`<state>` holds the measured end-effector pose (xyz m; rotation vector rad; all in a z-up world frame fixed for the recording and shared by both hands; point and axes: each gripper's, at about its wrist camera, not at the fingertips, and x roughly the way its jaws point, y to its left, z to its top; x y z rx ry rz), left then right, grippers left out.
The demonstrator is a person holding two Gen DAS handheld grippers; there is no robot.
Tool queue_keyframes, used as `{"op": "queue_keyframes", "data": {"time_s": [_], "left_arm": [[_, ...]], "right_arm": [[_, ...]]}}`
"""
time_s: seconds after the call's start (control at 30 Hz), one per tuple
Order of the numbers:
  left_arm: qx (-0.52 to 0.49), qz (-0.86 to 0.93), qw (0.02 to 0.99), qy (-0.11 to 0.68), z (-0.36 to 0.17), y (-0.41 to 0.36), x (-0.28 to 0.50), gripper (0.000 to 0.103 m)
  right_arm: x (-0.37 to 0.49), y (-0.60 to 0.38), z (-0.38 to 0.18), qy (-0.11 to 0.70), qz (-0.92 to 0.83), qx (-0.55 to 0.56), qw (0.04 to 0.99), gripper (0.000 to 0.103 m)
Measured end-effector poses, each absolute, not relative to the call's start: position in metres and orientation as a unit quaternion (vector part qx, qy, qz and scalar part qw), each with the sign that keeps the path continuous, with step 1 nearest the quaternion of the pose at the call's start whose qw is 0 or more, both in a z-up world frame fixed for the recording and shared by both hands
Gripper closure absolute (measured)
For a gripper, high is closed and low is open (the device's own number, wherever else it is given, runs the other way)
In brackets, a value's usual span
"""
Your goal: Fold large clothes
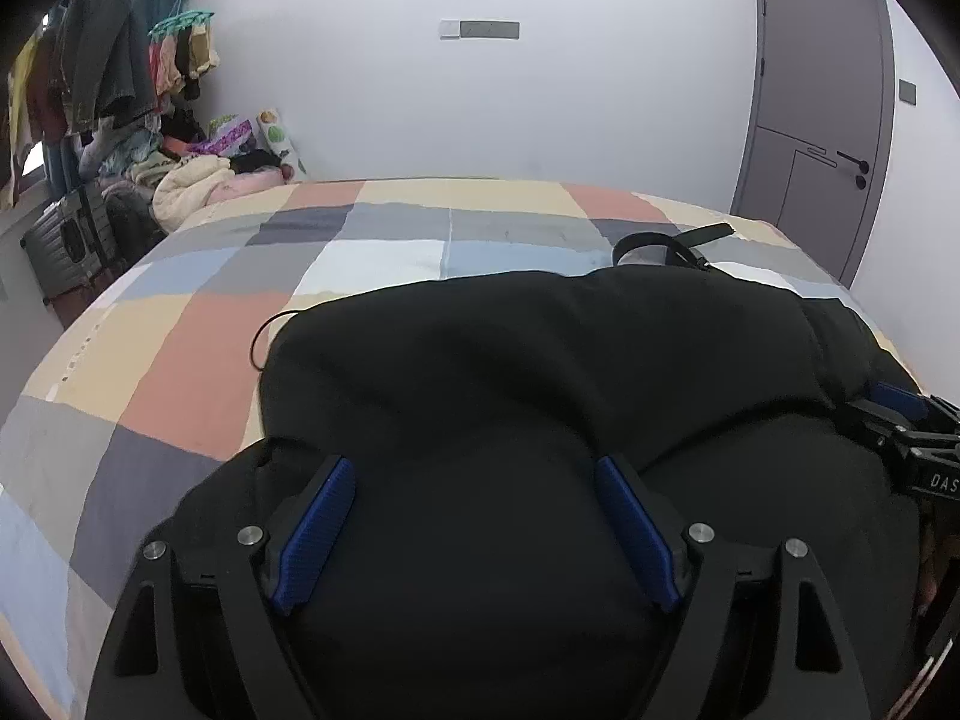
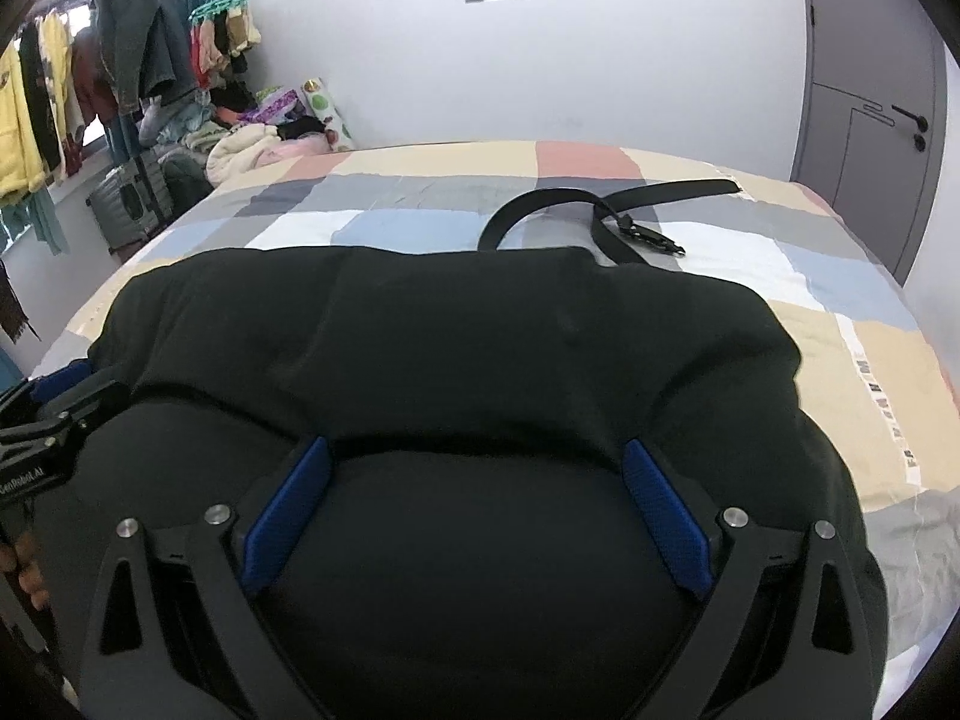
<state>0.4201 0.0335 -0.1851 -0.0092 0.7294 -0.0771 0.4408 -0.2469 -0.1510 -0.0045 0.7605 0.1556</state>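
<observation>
A large black garment [image 1: 510, 372] [image 2: 450, 330] lies folded into a thick bundle on the patchwork bed cover [image 1: 180, 372] [image 2: 888, 360]. My left gripper [image 1: 474, 462] hovers over its near left part, jaws wide apart, with black cloth under and between the blue pads [image 1: 318, 534] and nothing pinched. My right gripper [image 2: 477, 447] stands the same way over the near right part, blue pads [image 2: 666, 528] spread and not pressing. Each gripper shows at the edge of the other's view: the right gripper [image 1: 900, 426] and the left gripper [image 2: 54, 408]. A thin black cord [image 1: 258, 342] loops out at the garment's left edge.
A black belt [image 2: 600, 204] [image 1: 660, 243] lies on the bed just beyond the garment. A clothes rack [image 2: 120, 60], a grey suitcase [image 1: 66, 240] and a heap of laundry [image 1: 198, 180] stand at the far left. A grey door [image 1: 822, 108] is at the right.
</observation>
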Motion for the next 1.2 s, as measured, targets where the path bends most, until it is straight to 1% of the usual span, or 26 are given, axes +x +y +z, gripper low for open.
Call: {"op": "queue_keyframes", "data": {"time_s": [0.1,0.2,0.3,0.4,0.57,0.6,0.63,0.73,0.83,0.9,1.03,1.2], "left_arm": [[0.01,-0.028,0.935,0.354,-0.181,0.042,0.416,0.02],[-0.011,-0.025,0.932,0.361,-0.182,0.054,0.417,0.019],[-0.01,-0.027,0.928,0.372,-0.186,0.053,0.418,0.018],[0.007,-0.005,0.93,0.368,-0.182,0.045,0.412,0.018],[-0.013,0.015,0.927,0.375,-0.157,0.05,0.398,0.019],[-0.019,0.014,0.928,0.372,-0.143,0.052,0.392,0.019],[-0.021,0.013,0.929,0.368,-0.136,0.052,0.387,0.019],[-0.026,0.002,0.941,0.339,-0.09,0.051,0.359,0.018],[-0.018,-0.01,0.948,0.317,-0.055,0.044,0.331,0.014],[-0.004,-0.013,0.956,0.293,-0.028,0.036,0.303,0.014],[0.023,-0.018,0.968,0.25,0.006,0.021,0.253,0.005],[0.016,-0.039,0.973,0.227,0.037,0.01,0.196,0.005]], "right_arm": [[0.436,-0.259,-0.15,0.367,0.056,-0.003,0.928,0.006],[0.432,-0.274,-0.151,0.365,0.045,0.014,0.93,0.005],[0.435,-0.28,-0.16,0.376,0.044,0.029,0.925,0.005],[0.438,-0.276,-0.162,0.383,0.032,0.021,0.923,0.004],[0.426,-0.28,-0.145,0.373,0.014,0.052,0.926,0.004],[0.422,-0.28,-0.141,0.369,0.015,0.055,0.928,0.004],[0.416,-0.28,-0.132,0.362,0.015,0.058,0.93,0.004],[0.393,-0.276,-0.102,0.334,0.022,0.063,0.94,0.002],[0.366,-0.273,-0.068,0.304,0.03,0.06,0.95,0.0],[0.349,-0.275,-0.048,0.291,0.035,0.067,0.954,0.0],[0.311,-0.277,-0.003,0.263,0.045,0.073,0.961,0.0],[0.265,-0.278,0.043,0.231,0.056,0.073,0.968,0.0]]}}
